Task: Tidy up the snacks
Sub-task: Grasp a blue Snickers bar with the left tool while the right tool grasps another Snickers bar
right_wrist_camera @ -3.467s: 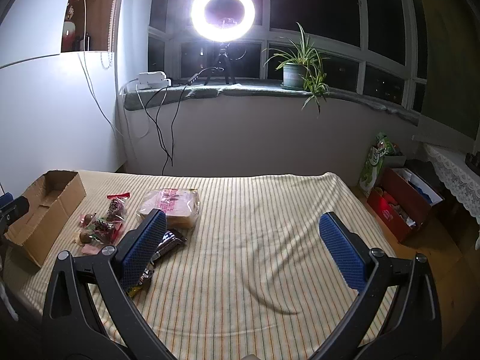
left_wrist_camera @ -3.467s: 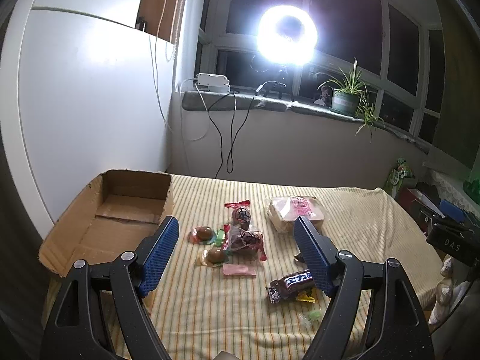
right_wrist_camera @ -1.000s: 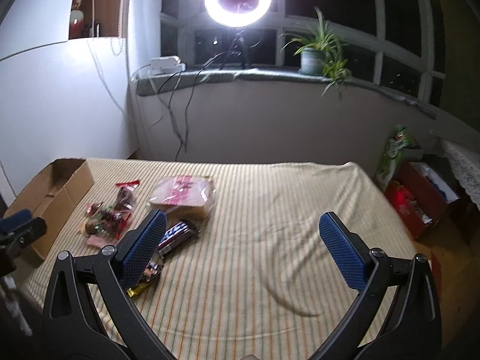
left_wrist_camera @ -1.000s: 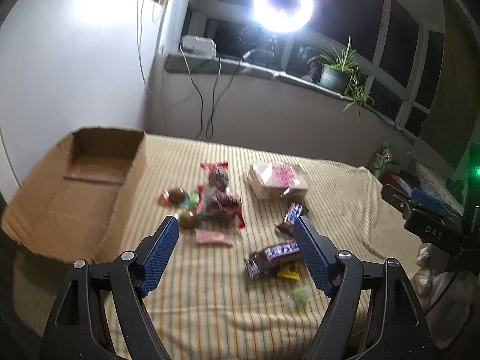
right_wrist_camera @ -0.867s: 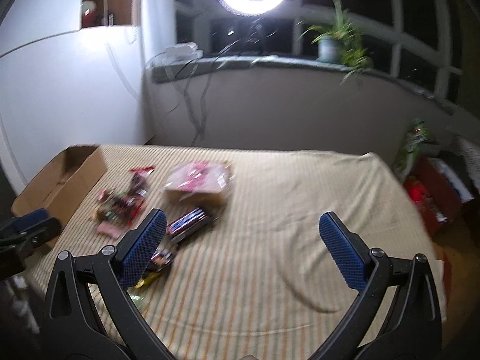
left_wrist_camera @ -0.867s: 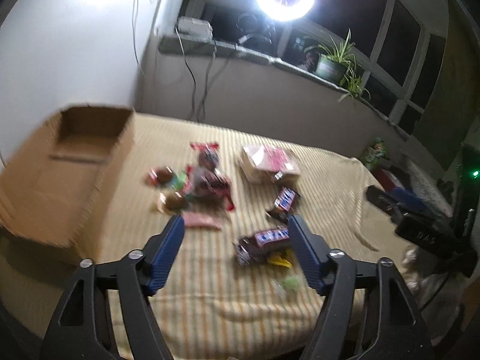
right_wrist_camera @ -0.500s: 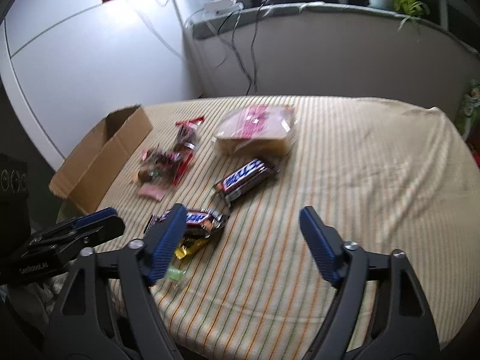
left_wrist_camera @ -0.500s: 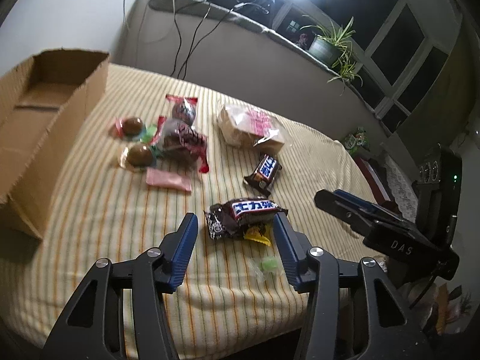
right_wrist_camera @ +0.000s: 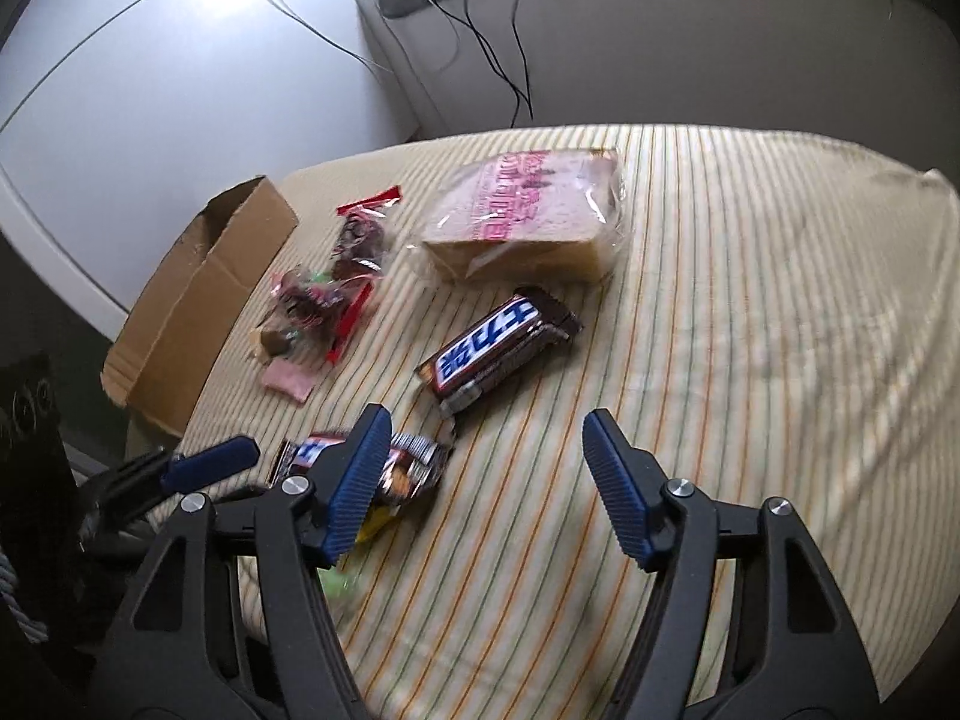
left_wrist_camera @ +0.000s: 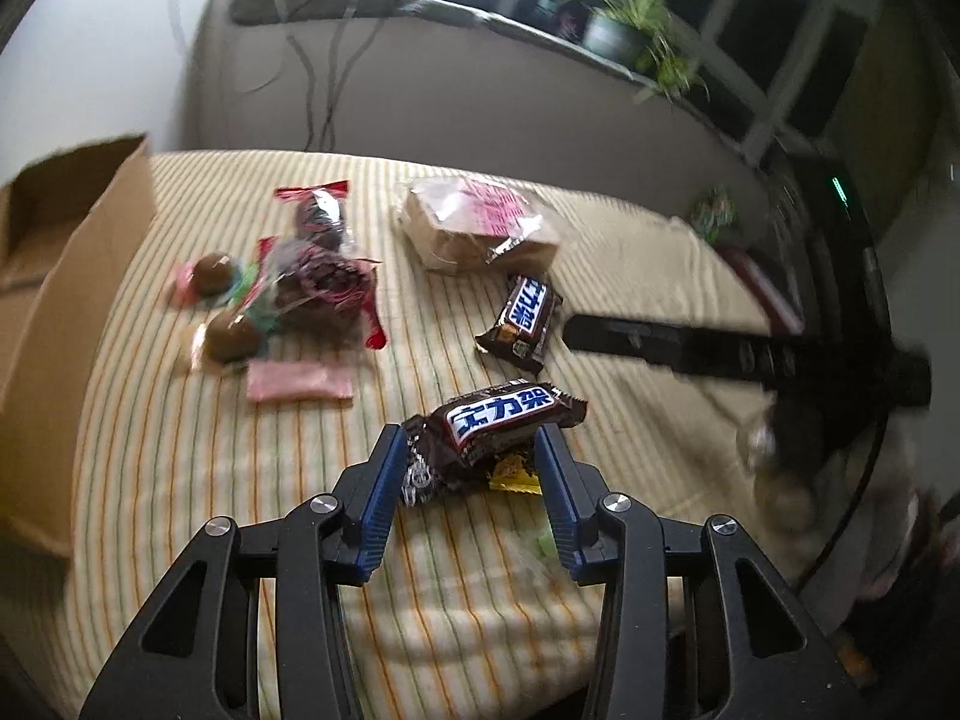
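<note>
**Between the left fingers: a chocolate bar near the bed edge**

Between the narrowed jaws of the left gripper (left_wrist_camera: 468, 468) lies a chocolate bar (left_wrist_camera: 498, 426), not yet clamped. Under it sits a yellow candy (left_wrist_camera: 513, 474), which may get pinched too. The right gripper (right_wrist_camera: 486, 468) hovers wide, empty; the cardboard box (left_wrist_camera: 66, 276) waits well apart

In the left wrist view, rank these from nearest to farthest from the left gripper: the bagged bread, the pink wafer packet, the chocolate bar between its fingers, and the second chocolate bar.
1. Chocolate bar, between the left gripper's fingers.
2. Pink wafer packet, ahead and left.
3. Second chocolate bar, ahead and slightly right; close to the packet in rank.
4. Bagged bread, farthest back.
</note>
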Tool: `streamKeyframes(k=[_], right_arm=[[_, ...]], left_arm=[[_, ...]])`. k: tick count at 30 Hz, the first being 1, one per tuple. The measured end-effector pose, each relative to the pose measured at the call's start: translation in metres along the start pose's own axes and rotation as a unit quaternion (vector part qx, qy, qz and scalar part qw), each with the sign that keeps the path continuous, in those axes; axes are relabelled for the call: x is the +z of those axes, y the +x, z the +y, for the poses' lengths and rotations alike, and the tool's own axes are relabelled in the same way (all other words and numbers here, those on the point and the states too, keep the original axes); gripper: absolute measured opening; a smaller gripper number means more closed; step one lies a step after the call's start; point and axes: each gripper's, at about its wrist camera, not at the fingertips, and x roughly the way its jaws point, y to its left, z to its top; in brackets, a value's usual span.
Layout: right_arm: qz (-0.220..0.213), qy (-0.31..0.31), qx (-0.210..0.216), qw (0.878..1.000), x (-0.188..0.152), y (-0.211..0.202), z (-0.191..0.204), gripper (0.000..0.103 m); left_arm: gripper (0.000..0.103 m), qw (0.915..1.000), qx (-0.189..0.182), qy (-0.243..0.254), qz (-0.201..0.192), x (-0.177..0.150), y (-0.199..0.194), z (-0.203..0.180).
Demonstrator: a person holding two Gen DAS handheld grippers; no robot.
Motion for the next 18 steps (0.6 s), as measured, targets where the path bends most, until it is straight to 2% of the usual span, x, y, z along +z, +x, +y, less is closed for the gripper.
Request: streamKeyframes(k=[2,5,10,13,18], right_arm=[[0.019,0.021,0.008,1.000,0.009,0.010,-0.008,0.066],[0.040,0.037,0.014,0.998,0.018,0.021,-0.015,0.066],[0.059,0.056,0.020,0.997,0.031,0.032,-0.020,0.066],[0.068,0.052,0.014,0.996,0.038,0.040,-0.019,0.066],[0.082,0.034,-0.007,0.996,0.047,0.054,-0.002,0.066]], left_arm=[[0.042,0.9993,0.007,0.036,0.012,0.003,0.008,-0.006],[0.042,0.9957,0.029,0.085,0.026,0.005,0.018,-0.014],[0.042,0.9898,0.031,0.131,0.044,0.010,0.029,-0.018],[0.043,0.9895,0.028,0.132,0.052,0.014,0.036,-0.017],[0.043,0.9926,0.002,0.106,0.060,0.020,0.040,-0.009]])
